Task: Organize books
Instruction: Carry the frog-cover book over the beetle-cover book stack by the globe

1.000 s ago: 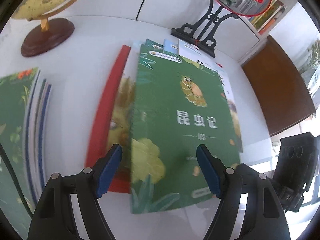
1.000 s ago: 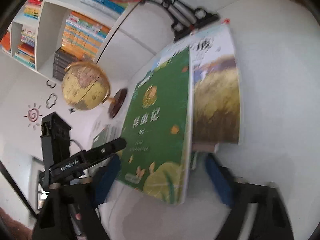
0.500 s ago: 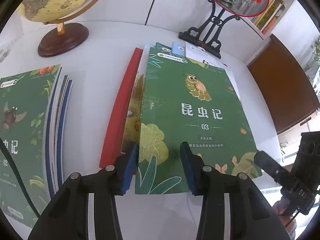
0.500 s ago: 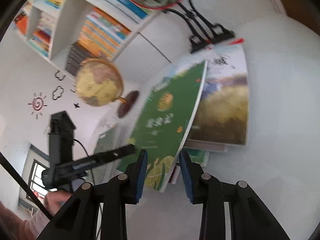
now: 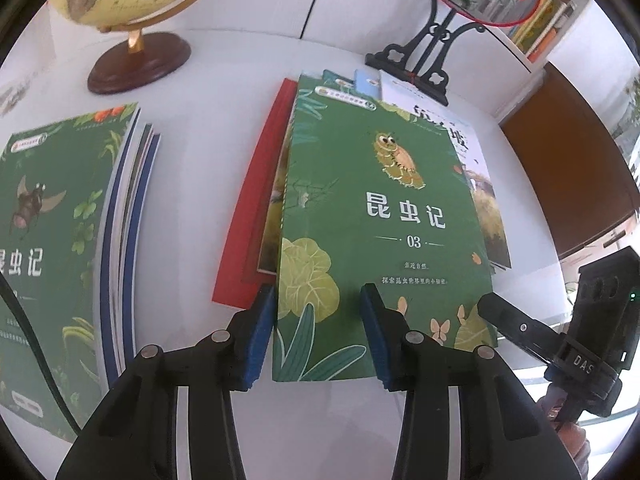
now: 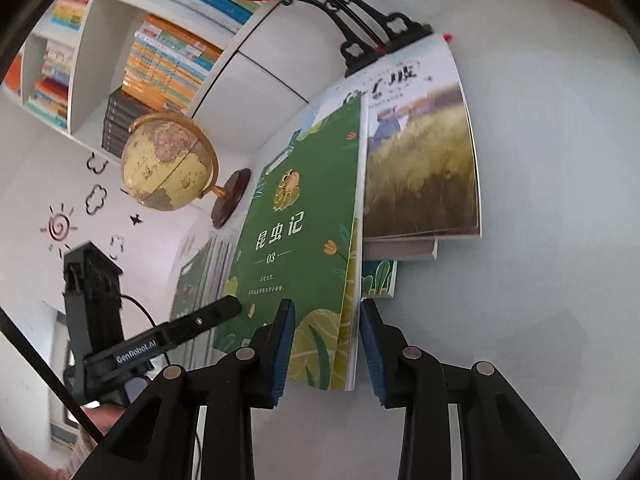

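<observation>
The left claw (image 5: 316,336) has its blue pads closed on the near left corner of the green book (image 5: 380,216), one pad on the spine edge and the other on the cover. The right claw (image 6: 326,350) is clamped on the same book's near right corner, its pads on either side of the cover and page edge — from the right wrist view that corner is lifted off the books beneath.

The green book, marked 03 with a caterpillar drawing, lies on top of a loose pile on the white table (image 5: 208,128). Under it, a red book (image 5: 248,208) sticks out to the left, and a book with a golden field on its cover (image 6: 420,168) sticks out to the right. More covers peek out at the far end of the pile.

Well to the left lies a second stack (image 5: 72,240), topped by another green cover with a beetle on it. At the table's far side stand a globe (image 5: 132,4) on a dark wooden base and a black ornamental stand (image 5: 420,52) holding a round fan with a red flower. A bookshelf (image 6: 160,52) full of books rises behind — seen in the right wrist view.
</observation>
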A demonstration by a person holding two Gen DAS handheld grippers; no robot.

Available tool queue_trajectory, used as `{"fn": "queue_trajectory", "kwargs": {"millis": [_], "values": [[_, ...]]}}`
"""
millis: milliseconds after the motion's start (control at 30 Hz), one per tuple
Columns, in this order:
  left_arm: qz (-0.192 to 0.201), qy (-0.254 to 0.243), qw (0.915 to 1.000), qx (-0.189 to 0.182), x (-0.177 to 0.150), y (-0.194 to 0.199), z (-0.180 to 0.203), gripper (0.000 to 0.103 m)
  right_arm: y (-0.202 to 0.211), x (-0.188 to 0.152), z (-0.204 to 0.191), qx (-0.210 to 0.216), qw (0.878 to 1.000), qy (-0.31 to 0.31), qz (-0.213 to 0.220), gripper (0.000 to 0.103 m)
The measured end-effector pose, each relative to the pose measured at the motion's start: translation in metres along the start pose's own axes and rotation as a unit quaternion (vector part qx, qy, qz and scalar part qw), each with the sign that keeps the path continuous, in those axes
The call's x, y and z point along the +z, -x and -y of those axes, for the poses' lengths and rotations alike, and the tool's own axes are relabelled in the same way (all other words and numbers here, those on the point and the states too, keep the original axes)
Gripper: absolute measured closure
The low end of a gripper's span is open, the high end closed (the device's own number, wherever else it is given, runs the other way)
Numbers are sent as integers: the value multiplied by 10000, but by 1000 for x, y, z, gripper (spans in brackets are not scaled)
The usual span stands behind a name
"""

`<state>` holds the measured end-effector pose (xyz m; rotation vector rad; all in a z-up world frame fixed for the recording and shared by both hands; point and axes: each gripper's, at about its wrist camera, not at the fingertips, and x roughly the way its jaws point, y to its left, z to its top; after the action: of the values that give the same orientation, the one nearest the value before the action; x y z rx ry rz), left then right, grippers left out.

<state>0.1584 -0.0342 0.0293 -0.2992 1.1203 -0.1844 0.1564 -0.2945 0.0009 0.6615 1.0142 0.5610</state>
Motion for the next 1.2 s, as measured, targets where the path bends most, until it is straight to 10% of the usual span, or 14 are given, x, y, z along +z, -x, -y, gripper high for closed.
{"fn": "queue_trajectory", "kwargs": {"millis": [233,567,1200], "values": [[77,42,10000,-22,-2,3,-3,63,-9,-2,0,231,9997,-56,96,78],[433,-122,9990,44,1,33,2,65,9,-8,-88,-921,9659,2394,365,88],[1025,-89,9947,3,11,99,-31,65,5,-18,-139,-731,9645,2490,486,88]]}}
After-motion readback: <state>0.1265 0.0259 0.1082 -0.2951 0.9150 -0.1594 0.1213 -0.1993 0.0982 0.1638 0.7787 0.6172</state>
